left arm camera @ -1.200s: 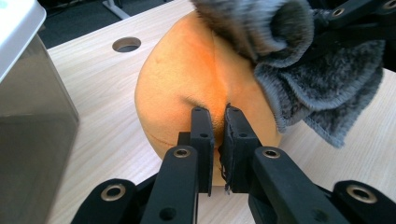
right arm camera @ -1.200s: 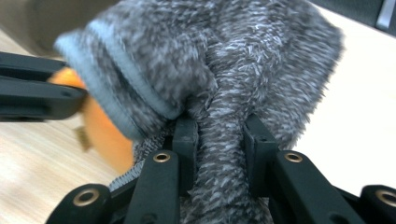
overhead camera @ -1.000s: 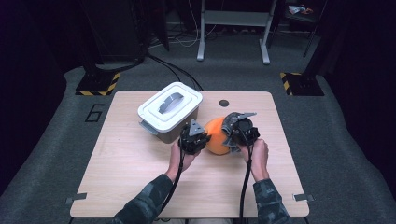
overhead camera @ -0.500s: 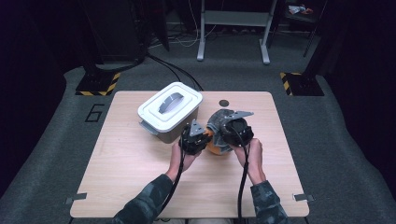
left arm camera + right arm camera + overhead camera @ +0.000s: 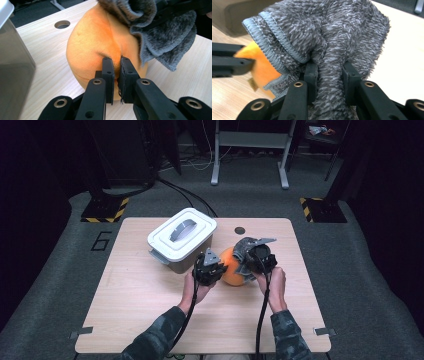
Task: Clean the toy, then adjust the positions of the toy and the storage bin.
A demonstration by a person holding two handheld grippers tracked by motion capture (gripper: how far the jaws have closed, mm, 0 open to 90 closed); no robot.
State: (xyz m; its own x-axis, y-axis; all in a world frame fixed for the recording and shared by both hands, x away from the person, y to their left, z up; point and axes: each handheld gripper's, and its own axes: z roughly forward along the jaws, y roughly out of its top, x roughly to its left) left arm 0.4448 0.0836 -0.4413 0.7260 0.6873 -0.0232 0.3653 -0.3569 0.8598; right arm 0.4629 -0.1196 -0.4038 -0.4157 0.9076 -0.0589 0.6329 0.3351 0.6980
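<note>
Just right of the middle of the high view, on the pale wooden table [image 5: 150, 320], sits an orange plush ball [image 5: 231, 272] with a gripper on either side. The left gripper [image 5: 116, 67] has its jaws nearly together, pinching a small fold of the ball's soft skin — a grip that looks meant to keep the ball from rolling or turning while the other hand works on it. The right gripper [image 5: 329, 72] is clamped on a bunched fold of a fuzzy grey cloth [image 5: 332, 37], and that cloth drapes over the ball's top and far side. In the left gripper view the cloth [image 5: 160, 32] hangs at the upper right of the frame, lying against the orange surface, which fits a wiping or rubbing stroke across the ball; I judge that to be the work in hand.

To the left of the ball in the high view, just beside the left gripper, stands a white lidded bin [image 5: 181, 240] with a grey handle on its lid — shut, and apart from both grippers. A round hole [image 5: 240, 230] in the tabletop lies beyond the ball, toward the upper part of the frame.
</note>
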